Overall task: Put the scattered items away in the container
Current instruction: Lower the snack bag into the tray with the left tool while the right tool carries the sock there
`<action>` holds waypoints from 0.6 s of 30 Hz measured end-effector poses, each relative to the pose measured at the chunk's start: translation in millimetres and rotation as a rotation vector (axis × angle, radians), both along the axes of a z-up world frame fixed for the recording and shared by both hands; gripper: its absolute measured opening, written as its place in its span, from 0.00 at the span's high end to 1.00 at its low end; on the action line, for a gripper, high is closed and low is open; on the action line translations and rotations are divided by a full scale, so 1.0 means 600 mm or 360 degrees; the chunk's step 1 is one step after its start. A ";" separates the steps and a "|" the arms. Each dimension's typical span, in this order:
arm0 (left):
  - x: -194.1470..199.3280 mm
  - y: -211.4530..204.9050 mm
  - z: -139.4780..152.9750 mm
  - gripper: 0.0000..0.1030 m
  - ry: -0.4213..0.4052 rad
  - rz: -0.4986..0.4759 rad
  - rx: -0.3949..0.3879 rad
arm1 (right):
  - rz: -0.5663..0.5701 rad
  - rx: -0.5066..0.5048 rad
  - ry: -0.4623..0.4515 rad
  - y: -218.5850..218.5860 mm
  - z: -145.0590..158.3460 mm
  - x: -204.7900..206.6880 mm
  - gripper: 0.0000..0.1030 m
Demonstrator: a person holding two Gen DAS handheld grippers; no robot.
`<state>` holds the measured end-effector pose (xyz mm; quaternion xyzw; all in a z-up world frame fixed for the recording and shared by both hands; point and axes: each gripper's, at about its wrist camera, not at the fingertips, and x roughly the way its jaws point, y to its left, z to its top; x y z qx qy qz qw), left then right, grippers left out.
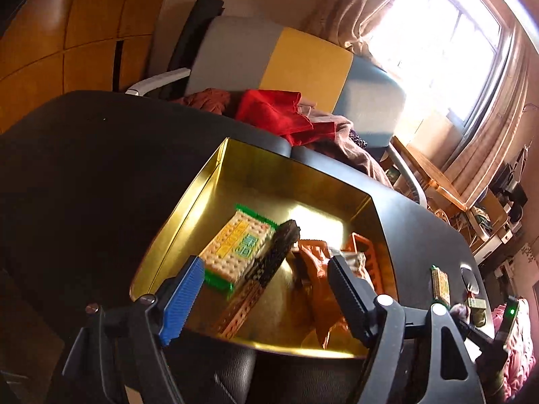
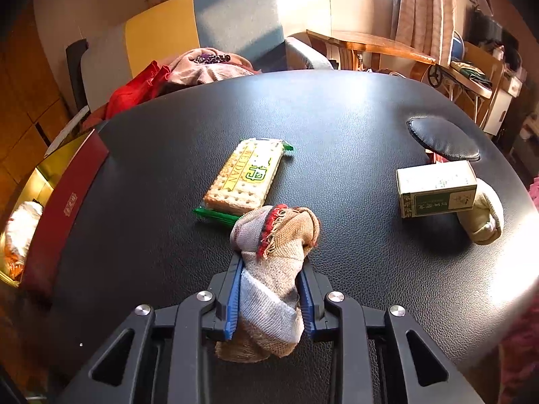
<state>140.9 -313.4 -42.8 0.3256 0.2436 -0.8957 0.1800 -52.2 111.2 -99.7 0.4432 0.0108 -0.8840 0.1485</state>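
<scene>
In the left wrist view an open gold tin container (image 1: 256,168) stands on the black table. It holds a cracker pack (image 1: 237,244), a dark patterned box (image 1: 269,259) and orange wrappers (image 1: 320,269). My left gripper (image 1: 266,289) hangs open over the tin's near side, with nothing between its fingers. In the right wrist view my right gripper (image 2: 271,262) is shut on a rolled grey and beige sock (image 2: 276,232) just above the table. Beyond it lie a second cracker pack (image 2: 242,178), a green and white box (image 2: 436,188) and a cream sock roll (image 2: 486,219).
The container's red outer wall (image 2: 64,208) sits at the table's left edge. A black oval pad (image 2: 443,141) lies at the far right of the padded table (image 2: 337,111). A chair with piled clothes (image 2: 188,67) stands behind, and a wooden side table (image 2: 370,45) by the window.
</scene>
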 end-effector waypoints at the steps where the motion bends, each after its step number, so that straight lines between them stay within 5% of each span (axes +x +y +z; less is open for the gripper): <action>1: 0.006 0.003 -0.001 0.23 0.0002 0.0004 0.0006 | 0.0004 -0.0014 0.0002 -0.002 0.005 0.001 0.71; 8: 0.033 0.025 -0.007 0.23 0.0002 0.0019 0.0013 | 0.0304 -0.0183 0.0129 -0.108 0.092 0.030 0.71; 14: 0.049 0.032 -0.009 0.23 0.0001 0.0021 0.0022 | 0.0729 -0.0429 0.0072 -0.286 0.147 0.044 0.71; 18: 0.061 0.027 -0.010 0.23 0.0006 0.0049 0.0029 | 0.0963 -0.0398 0.0037 -0.419 0.145 0.068 0.71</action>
